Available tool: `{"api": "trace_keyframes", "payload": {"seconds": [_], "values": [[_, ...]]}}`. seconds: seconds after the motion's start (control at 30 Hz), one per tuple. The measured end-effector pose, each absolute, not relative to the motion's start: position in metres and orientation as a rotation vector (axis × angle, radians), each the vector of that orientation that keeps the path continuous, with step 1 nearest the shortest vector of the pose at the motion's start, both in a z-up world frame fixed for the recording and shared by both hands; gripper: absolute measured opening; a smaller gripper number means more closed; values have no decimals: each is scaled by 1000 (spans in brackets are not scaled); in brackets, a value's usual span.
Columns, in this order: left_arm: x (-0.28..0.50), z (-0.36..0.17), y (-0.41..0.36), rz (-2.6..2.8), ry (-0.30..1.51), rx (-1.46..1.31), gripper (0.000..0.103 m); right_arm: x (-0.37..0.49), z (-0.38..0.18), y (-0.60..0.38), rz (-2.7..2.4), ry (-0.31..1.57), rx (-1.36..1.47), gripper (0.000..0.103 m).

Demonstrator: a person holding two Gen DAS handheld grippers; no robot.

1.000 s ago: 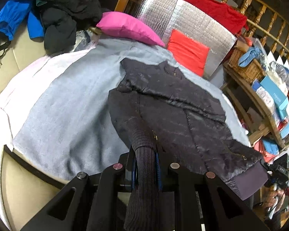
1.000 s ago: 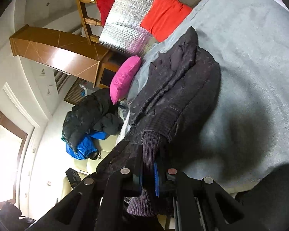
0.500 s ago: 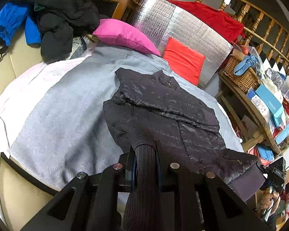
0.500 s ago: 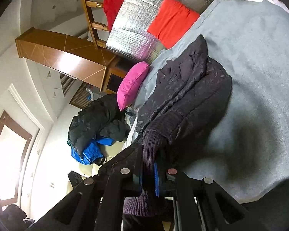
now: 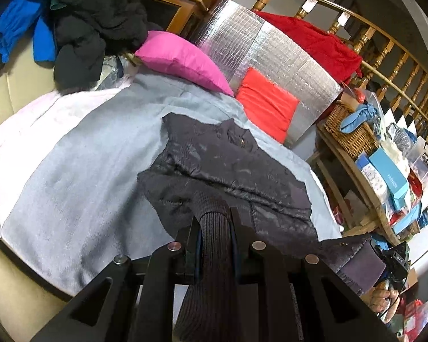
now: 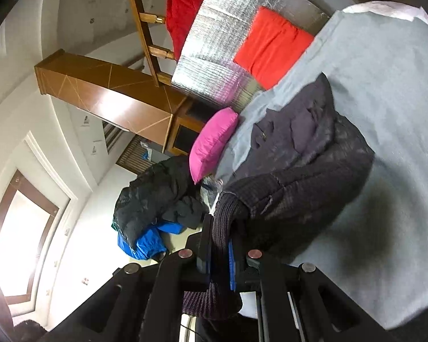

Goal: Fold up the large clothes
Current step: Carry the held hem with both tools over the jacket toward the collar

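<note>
A dark quilted jacket (image 5: 231, 168) with ribbed knit hem lies on a grey sheet (image 5: 80, 171), its collar toward the pillows. My left gripper (image 5: 215, 228) is shut on the jacket's ribbed hem (image 5: 214, 222), lifted off the sheet. My right gripper (image 6: 222, 245) is shut on the ribbed hem (image 6: 225, 216) at the other corner; the jacket (image 6: 308, 165) bunches up in front of it. The right gripper also shows in the left wrist view (image 5: 391, 259), holding the far hem corner past the bed's right edge.
A pink pillow (image 5: 182, 59) and a red cushion (image 5: 266, 105) lean on a silver foil panel (image 5: 259, 48) at the bed head. A heap of black and blue jackets (image 5: 80, 20) lies far left. A cluttered wooden shelf (image 5: 371, 188) stands right.
Both grippers have carried the hem forward toward the collar. The jacket's lower part has lifted and bunched, and the jacket looks shorter on the sheet.
</note>
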State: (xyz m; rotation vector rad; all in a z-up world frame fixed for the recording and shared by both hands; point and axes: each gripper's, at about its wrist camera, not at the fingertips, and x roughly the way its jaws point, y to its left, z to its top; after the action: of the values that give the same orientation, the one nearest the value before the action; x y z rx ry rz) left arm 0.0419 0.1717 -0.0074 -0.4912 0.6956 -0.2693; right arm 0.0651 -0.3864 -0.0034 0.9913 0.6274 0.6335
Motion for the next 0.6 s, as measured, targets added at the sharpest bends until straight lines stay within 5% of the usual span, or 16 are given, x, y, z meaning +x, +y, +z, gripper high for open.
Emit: {"api": "trace_keyframes", "payload": {"seconds": [0.6], "values": [[110,25,163,-250,670,-470,17,114,21,-389,616,572,1046,9]]}}
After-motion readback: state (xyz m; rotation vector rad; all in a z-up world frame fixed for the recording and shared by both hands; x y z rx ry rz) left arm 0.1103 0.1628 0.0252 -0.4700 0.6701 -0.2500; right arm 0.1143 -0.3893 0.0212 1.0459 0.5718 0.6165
